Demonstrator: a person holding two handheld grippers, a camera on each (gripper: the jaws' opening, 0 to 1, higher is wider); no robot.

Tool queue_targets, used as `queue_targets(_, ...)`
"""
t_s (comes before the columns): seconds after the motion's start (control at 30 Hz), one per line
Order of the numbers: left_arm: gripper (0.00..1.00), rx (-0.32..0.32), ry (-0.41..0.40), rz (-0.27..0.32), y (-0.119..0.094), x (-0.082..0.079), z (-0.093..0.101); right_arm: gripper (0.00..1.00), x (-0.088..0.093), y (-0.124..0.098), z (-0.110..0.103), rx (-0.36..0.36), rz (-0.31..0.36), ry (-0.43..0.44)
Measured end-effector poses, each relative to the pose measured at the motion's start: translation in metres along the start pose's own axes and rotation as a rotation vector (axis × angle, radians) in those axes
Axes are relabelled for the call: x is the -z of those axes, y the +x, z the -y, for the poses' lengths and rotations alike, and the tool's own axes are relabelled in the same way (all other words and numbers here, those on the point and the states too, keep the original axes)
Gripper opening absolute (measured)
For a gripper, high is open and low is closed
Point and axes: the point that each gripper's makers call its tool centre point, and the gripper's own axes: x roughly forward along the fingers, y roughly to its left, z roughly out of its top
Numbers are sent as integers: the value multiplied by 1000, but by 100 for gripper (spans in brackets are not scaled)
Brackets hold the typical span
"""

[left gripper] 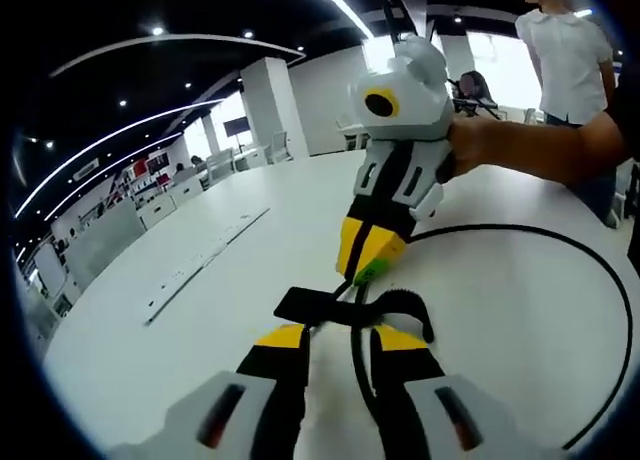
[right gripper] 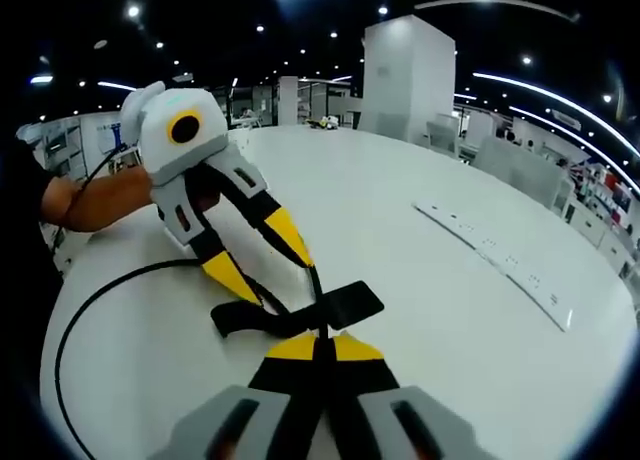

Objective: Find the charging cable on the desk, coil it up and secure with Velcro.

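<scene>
A thin black charging cable (left gripper: 560, 242) (right gripper: 62, 350) lies in a wide loop on the white table (left gripper: 150, 360) (right gripper: 420, 360). A black Velcro strap (left gripper: 300, 305) (right gripper: 345, 305) lies flat across it. My left gripper (left gripper: 342, 337) (right gripper: 262, 260) is open, its yellow-tipped jaws straddling the strap and the cable near the tabletop. My right gripper (left gripper: 368, 268) (right gripper: 320, 342) faces it from the other side. Its jaws are pressed together on the cable right at the strap.
A long recessed socket strip (left gripper: 200, 265) (right gripper: 500, 255) runs along the tabletop. A hand (left gripper: 480, 140) grips the right gripper, and an arm (right gripper: 90, 200) holds the left one. A person in a white shirt (left gripper: 565, 50) stands at the table's far edge.
</scene>
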Motion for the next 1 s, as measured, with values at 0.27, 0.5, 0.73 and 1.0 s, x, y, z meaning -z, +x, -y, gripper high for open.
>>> queue_targets(0.27, 23, 3, -6, 10, 4, -1, 1, 4, -1, 1, -8, -9, -17, -25)
queue_targets(0.5, 26, 31, -10, -7, 8, 6, 0, 4, -2, 3, -2, -32, -29, -56)
queue_targets(0.73, 27, 38, -30, 21, 10, 12, -20, 4, -2, 3, -6, -88, -70, -104)
queue_targets(1.0, 23, 39, -51, 26, 12, 16, -30, 5, -1, 4, 3, -98, -60, -64)
